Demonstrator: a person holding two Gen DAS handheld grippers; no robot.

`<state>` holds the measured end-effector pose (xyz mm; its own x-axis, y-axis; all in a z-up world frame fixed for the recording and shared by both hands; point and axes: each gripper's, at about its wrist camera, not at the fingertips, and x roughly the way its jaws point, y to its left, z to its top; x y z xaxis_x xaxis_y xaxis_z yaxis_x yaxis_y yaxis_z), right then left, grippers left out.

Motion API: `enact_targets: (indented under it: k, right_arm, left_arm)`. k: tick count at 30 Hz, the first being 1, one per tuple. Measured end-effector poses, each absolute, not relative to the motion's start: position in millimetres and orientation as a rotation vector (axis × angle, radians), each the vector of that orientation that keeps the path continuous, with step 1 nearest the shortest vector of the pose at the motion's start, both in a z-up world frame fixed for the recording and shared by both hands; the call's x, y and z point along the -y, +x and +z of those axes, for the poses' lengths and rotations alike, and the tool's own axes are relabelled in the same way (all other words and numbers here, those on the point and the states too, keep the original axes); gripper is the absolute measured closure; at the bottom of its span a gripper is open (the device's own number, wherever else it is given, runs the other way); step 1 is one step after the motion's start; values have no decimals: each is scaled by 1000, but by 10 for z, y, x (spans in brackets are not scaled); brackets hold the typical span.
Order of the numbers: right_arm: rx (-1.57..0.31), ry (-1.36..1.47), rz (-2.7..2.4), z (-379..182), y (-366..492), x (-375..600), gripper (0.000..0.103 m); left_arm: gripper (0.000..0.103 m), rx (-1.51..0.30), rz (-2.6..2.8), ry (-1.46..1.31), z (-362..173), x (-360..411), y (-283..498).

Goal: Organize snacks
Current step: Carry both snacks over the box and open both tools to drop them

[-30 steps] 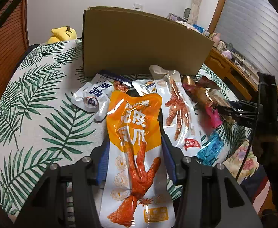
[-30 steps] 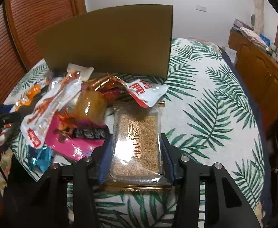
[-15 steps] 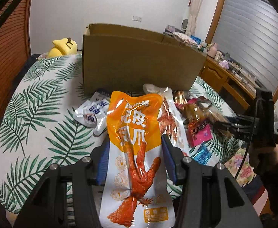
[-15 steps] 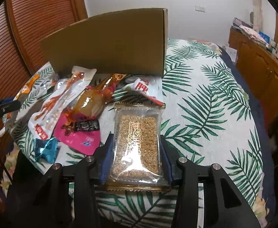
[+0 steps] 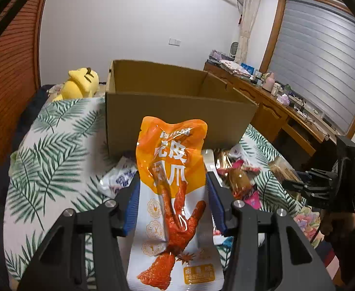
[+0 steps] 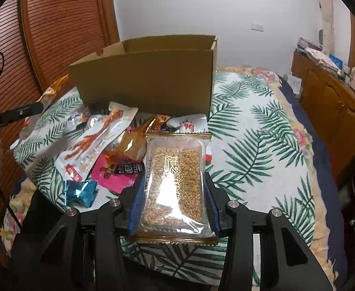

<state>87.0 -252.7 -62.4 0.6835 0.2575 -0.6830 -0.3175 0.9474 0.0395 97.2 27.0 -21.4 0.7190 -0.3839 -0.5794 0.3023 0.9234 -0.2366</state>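
Observation:
My left gripper is shut on an orange-and-white chicken-feet pouch, held above the table in front of the open cardboard box. My right gripper is shut on a clear packet of sesame bars, lifted over the table's near edge; the same box stands beyond it. A heap of loose snack packs lies between box and table edge, showing in the left wrist view as snack packs. The right gripper appears at the right of that view.
A leaf-print cloth covers the table. A yellow plush toy lies behind the box on the left. A wooden cabinet loaded with small items runs along the right wall. Slatted wooden doors stand at the left.
Both grippers have risen with their packets, and the views look down into the open box now. The snack heap has dropped lower in both views.

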Motion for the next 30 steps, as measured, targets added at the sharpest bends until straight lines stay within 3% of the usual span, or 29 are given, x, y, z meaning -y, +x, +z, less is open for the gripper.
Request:
enact_targets:
  k: [15,30]
  right_arm:
    - [-647,-108,331,-114,1190,2405,59]
    - [-623,-67,347,221,1887,2084,58]
  left_arm:
    - [54,-587,-390,-134,314,-281,1495]
    - [53,-614,-337,-122,392,-254,2122]
